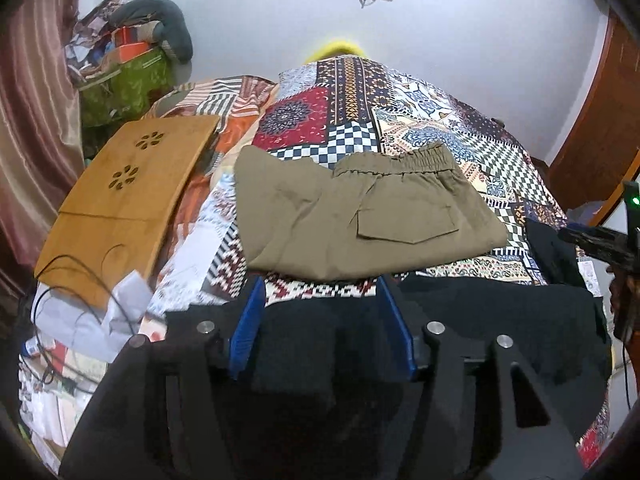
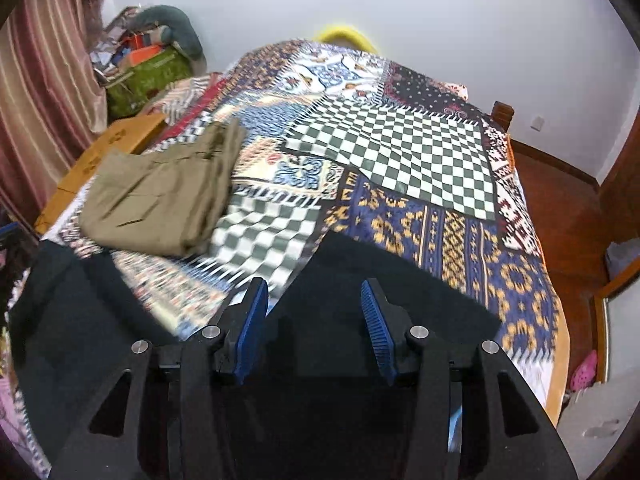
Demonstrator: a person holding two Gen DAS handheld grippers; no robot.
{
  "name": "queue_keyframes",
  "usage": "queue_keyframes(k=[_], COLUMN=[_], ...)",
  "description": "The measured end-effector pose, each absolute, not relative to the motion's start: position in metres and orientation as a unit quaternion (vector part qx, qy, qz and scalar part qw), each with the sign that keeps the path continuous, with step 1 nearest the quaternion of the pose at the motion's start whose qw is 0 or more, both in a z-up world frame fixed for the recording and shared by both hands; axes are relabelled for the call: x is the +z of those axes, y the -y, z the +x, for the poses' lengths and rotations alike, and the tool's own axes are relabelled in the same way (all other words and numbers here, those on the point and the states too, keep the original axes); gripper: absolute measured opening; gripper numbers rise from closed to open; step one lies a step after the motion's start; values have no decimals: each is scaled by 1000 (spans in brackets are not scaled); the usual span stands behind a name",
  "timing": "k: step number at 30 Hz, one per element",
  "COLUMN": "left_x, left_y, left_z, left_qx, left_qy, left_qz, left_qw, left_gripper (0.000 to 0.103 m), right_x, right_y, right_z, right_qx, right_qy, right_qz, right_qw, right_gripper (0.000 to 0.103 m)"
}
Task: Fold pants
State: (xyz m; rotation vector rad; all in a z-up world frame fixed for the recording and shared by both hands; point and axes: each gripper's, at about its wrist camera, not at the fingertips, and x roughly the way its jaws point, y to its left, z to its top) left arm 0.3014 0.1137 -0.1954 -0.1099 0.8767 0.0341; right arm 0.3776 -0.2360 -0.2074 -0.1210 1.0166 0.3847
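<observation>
Both tongs, left (image 1: 320,308) and right (image 2: 314,312), hung half open and empty over black pants (image 2: 360,280); dark cloth could slip or bunch, and the folded khaki pants (image 1: 360,216) sat near.

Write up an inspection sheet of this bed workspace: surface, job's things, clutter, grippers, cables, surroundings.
Surface: bed under a patchwork bedspread.
Job's things: khaki pants lie folded, waistband away from the camera; black garment lies spread at the near edge, under both grippers.
Clutter: wooden lap tray to the left; papers beside it; piled bags and boxes in the corner.
Grippers: left gripper open, nothing between its pads; right gripper open above the black garment.
Cables: black cable looped over the tray and papers.
Surroundings: pink curtain, white wall, wooden door, pink shoe on the floor.
</observation>
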Motion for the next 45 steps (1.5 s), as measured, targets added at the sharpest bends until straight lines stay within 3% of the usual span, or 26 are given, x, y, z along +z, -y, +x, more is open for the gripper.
queue_keyframes(k=[11, 13, 15, 16, 27, 33, 38, 40, 42, 44, 45], left_x=[-228, -230, -230, -228, -184, -165, -164, -165, -166, -167, -168], left_y=[-92, -88, -83, -81, -44, -14, -3, -2, -2, -3, -4], left_z=[331, 332, 332, 332, 304, 279, 274, 278, 281, 287, 289], left_qx=[1, -3, -5, -6, -32, -54, -65, -67, -70, -69, -69], left_qy=[-456, -460, -460, -459, -433, -418, -417, -419, -417, -413, -412], left_qz=[-34, -32, -30, -30, -1, 18, 11, 4, -1, -4, -6], left_qw=[889, 888, 887, 888, 901, 906, 906, 906, 906, 908, 908], left_gripper=[57, 57, 57, 57, 59, 65, 67, 67, 67, 67, 67], right_x=[-261, -261, -259, -258, -194, -153, -150, -156, -163, -171, -176], right_y=[234, 236, 238, 239, 275, 308, 314, 309, 303, 292, 287], right_z=[422, 420, 419, 420, 381, 348, 339, 344, 349, 358, 362], right_qx=[193, 191, 198, 198, 187, 179, 183, 185, 189, 195, 198], right_qy=[-525, -520, -519, -518, -456, -423, -450, -458, -464, -466, -469], right_qz=[-75, -81, -78, -80, -57, -25, -23, -26, -20, -17, -20], right_qw=[825, 829, 828, 828, 868, 888, 874, 869, 865, 863, 861], right_gripper=[46, 35, 14, 10, 3, 3, 4, 10, 31, 42, 42])
